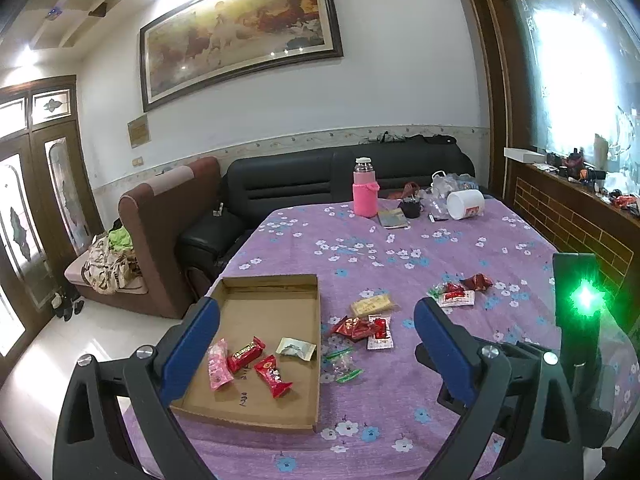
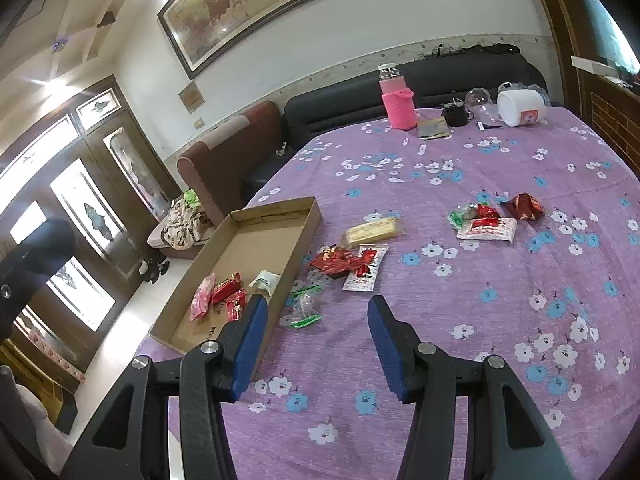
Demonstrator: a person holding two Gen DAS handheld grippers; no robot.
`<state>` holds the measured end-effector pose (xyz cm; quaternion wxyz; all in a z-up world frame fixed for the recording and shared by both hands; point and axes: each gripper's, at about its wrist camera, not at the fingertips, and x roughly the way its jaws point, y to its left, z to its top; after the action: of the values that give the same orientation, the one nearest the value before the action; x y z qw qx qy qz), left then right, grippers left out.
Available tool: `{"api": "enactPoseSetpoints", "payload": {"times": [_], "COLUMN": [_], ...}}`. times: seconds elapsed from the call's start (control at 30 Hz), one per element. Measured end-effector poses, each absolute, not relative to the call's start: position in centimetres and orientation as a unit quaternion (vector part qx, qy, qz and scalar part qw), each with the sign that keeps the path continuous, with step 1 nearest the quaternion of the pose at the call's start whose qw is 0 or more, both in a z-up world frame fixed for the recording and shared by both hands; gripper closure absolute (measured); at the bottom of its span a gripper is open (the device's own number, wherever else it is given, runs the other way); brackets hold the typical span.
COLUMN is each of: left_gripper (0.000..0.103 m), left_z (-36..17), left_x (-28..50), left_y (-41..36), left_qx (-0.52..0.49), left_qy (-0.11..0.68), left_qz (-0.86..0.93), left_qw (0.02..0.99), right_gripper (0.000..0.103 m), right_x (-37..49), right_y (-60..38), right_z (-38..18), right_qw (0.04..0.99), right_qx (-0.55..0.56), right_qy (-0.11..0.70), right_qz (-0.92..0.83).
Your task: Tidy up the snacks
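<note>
A: Snacks, status? Start nearest.

B: Left hand-held gripper [image 1: 316,340] hangs above the cardboard tray [image 1: 276,280], blue pads spread wide, nothing between them. Right hand-held gripper [image 2: 318,336] hovers just beside the tray's near corner, jaws apart, empty.

A: Inside the tray?

B: Four packets at the near end: a pink wrapper [image 1: 219,365], two red wrapped sweets [image 1: 246,354] [image 1: 273,376], a pale green-white sachet [image 1: 296,348]. The far half is bare cardboard.

A: Loose ones?

B: On the purple flowered surface [image 2: 460,320], just beside the tray, clear wrappers with green ends [image 2: 304,312]. Beyond them, a cluster of red packets [image 2: 336,262] touching a red-and-white sachet [image 2: 366,268], with a yellow bar [image 2: 372,232] just behind. Well apart to the right, another red-and-white group [image 2: 486,226].

A: Far end?

B: A pink-sleeved bottle [image 2: 396,100] upright, a white tub [image 2: 520,108] on its side, a black sofa [image 1: 280,188] behind.
</note>
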<state>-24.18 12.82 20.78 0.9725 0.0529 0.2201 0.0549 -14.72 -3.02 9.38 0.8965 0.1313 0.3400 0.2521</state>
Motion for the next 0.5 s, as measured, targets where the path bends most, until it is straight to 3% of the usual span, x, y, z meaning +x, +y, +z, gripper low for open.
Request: {"api": "enactPoseSetpoints", "payload": {"times": [0.5], "left_gripper": [0.005], "left_z": [19.3], "left_x": [-21.7], "left_y": [11.7], "left_qx": [0.061], "left_qy": [0.246], "left_qz": [0.047], "left_qw": [0.966], "right_gripper": [0.047], "right_x": [-13.0], "right_y": [-4.7], "right_z": [7.8], "right_qw": [0.891], "right_qx": [0.149], "right_qy": [0.356], "right_qz": [0.241]}}
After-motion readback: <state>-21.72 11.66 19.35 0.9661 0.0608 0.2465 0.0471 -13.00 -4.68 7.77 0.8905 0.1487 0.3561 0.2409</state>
